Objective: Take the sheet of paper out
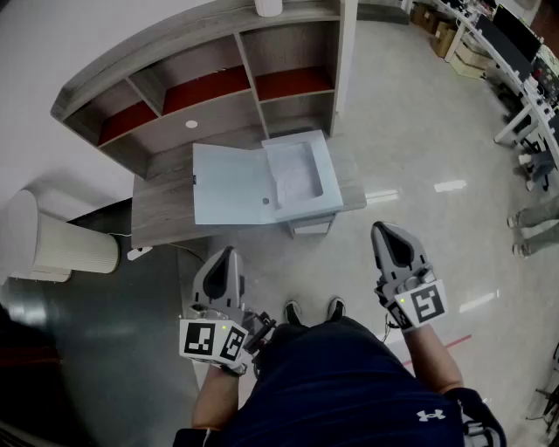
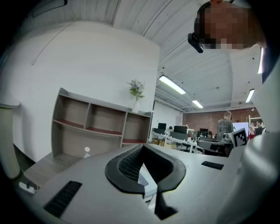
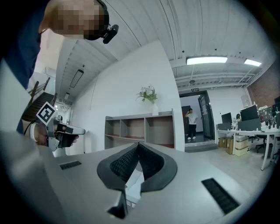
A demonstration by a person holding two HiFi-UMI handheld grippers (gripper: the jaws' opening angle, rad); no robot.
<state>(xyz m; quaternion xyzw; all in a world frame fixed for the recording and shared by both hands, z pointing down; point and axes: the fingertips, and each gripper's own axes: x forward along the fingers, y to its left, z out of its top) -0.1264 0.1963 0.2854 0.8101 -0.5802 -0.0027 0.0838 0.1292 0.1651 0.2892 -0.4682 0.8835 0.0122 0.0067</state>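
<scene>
A pale blue box (image 1: 301, 179) lies open on the grey desk (image 1: 162, 214), its lid (image 1: 229, 185) folded flat to the left. The tray's inside is pale, and I cannot tell a sheet of paper apart from its floor. Both grippers hang level in front of my body, well short of the desk. My left gripper (image 1: 225, 255) is shut with nothing between its jaws, as the left gripper view (image 2: 142, 149) confirms. My right gripper (image 1: 389, 230) is likewise shut and holds nothing (image 3: 138, 147). A corner of the box (image 2: 146, 183) peeks through below the left jaws.
A curved shelf unit (image 1: 210, 83) with red-lined cubbies rises behind the desk, with a white vase (image 1: 268, 7) on top. A white cylinder (image 1: 61, 244) stands left of the desk. Office desks (image 1: 524, 61) and a person's legs (image 1: 533, 223) are on the right.
</scene>
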